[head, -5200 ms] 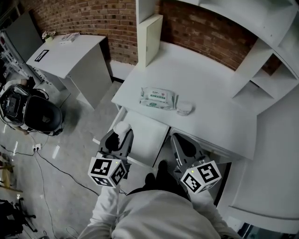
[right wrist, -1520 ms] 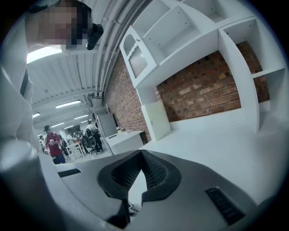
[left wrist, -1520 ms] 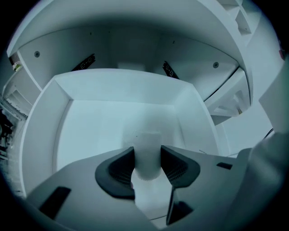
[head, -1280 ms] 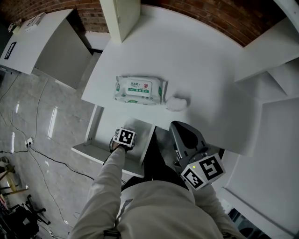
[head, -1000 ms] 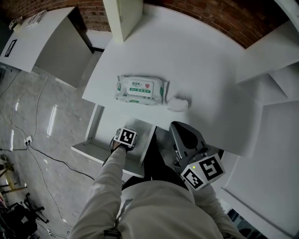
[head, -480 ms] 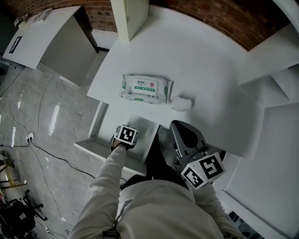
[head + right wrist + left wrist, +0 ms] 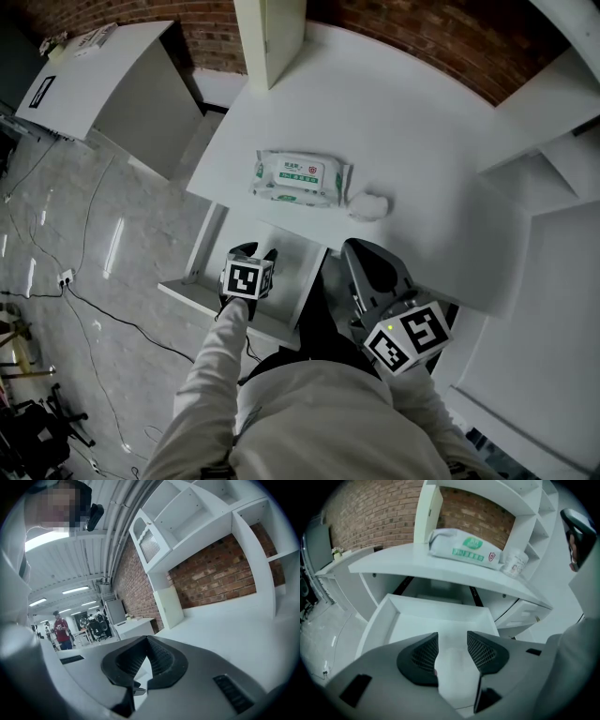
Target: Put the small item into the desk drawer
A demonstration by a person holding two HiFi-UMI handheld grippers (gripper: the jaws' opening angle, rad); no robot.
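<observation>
The desk drawer [image 7: 296,264] stands pulled out under the white desk top [image 7: 422,131]. My left gripper [image 7: 257,251] hangs over its front part, fingers pointing into the drawer [image 7: 377,620]. In the left gripper view its jaws [image 7: 452,641] stand apart and are closing. A white shape shows low between them, which I cannot tell from the drawer floor. A small white tub [image 7: 368,203] [image 7: 515,563] lies on the desk beside a wipes pack [image 7: 302,176] [image 7: 461,550]. My right gripper [image 7: 356,251] [image 7: 147,641] is shut on nothing, near the desk's front edge.
A tall white box [image 7: 281,37] stands at the back of the desk. White shelves [image 7: 553,112] rise on the right. A second white table [image 7: 103,75] stands to the left, with cables [image 7: 66,281] on the grey floor.
The left gripper has drawn back and tipped a little, so both its fingers now show in the head view above the marker cube. The right gripper has stayed put.
</observation>
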